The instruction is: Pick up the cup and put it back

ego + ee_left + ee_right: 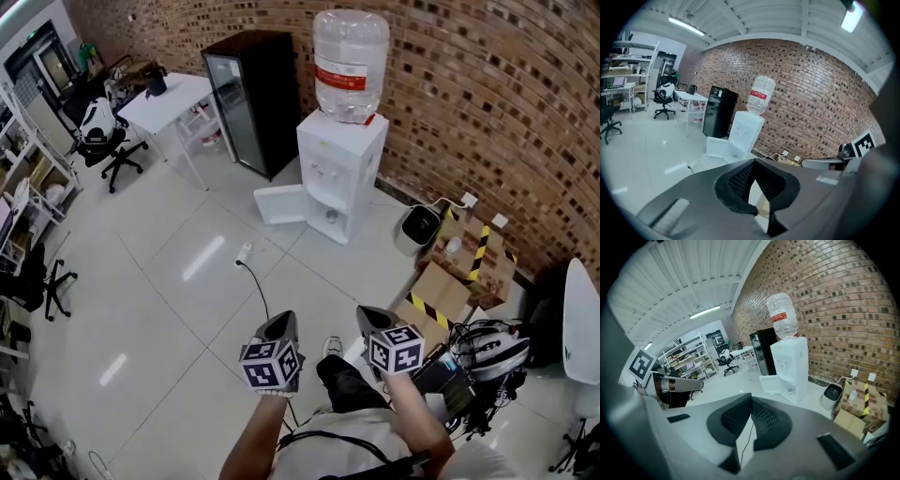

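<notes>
Nearest item: my left gripper (279, 326), jaws clenched tip to tip with nothing between them. Item two: my right gripper (373, 319), closed the same way and equally empty. Both are held side by side, angled down toward the tiled floor (169, 281). Item three: a white water dispenser (339, 169) with a clear bottle (350, 66) on top. It stands well ahead of both sets of tips, almost straight beyond the left jaws and a little to the right of the right jaws' line. Item four: the cup (331, 216), which I take to be the small pale thing standing in the dispenser's lower recess. It is far from either jaw and too small for me to make out its material or whether it is filled. My estimate is that it is light and thin-walled, easy to crush or tip, and possibly slick if wet. A gentle pinch across the middle of its wall, below the rim, should suit, keeping it upright. Sundries ahead of the jaws: a black fridge (253, 98) to the left of the dispenser, a white panel (279, 203) at the dispenser's foot, a cable (255, 281) on the tiles, and cardboard boxes (441, 291) off to the right.
</notes>
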Motion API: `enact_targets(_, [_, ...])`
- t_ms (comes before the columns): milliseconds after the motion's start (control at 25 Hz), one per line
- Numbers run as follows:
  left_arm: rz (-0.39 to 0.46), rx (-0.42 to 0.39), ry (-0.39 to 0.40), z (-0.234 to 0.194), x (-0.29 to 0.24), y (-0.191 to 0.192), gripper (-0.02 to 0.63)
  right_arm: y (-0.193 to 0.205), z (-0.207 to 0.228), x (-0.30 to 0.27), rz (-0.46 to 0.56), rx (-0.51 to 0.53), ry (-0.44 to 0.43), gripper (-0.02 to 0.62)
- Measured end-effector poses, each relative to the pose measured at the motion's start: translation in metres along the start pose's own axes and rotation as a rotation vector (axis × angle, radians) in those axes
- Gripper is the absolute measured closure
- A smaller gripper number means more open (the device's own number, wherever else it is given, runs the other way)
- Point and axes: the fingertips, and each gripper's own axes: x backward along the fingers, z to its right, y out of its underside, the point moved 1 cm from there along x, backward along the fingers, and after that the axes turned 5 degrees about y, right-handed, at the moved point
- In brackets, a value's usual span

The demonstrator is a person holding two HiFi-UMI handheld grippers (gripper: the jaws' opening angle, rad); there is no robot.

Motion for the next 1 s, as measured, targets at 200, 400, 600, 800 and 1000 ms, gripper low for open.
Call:
enact_targets(200, [-0.028, -0.018, 0.014, -0.011, -0.056, -0.039, 0.603, -0.031, 0.029, -0.038, -0.008, -0.021, 0.016, 0.586])
enact_targets(400, [-0.045, -0.035, 0.012, -0.02, -0.103, -0.072, 0.603, -0.055, 0.058, -0.075, -0.025, -0.035, 0.026, 0.586])
enact_targets(600, [-0.055, -0.032, -0.002, -0.033, -0.137, -0.09, 0.603, -0.068, 0.078, -0.109, -0.049, -0.033, 0.023, 0.586])
enact_targets(800, [-0.074, -0.031, -0.028, -0.055, -0.162, -0.097, 0.603, -0.069, 0.094, -0.149, -0.072, -0.031, 0.032, 0.586])
enact_targets(1000, [-0.094, -0.038, -0.029, -0.082, -0.206, -0.085, 0.603, -0.049, 0.118, -0.206, -0.076, -0.065, 0.057, 0.586])
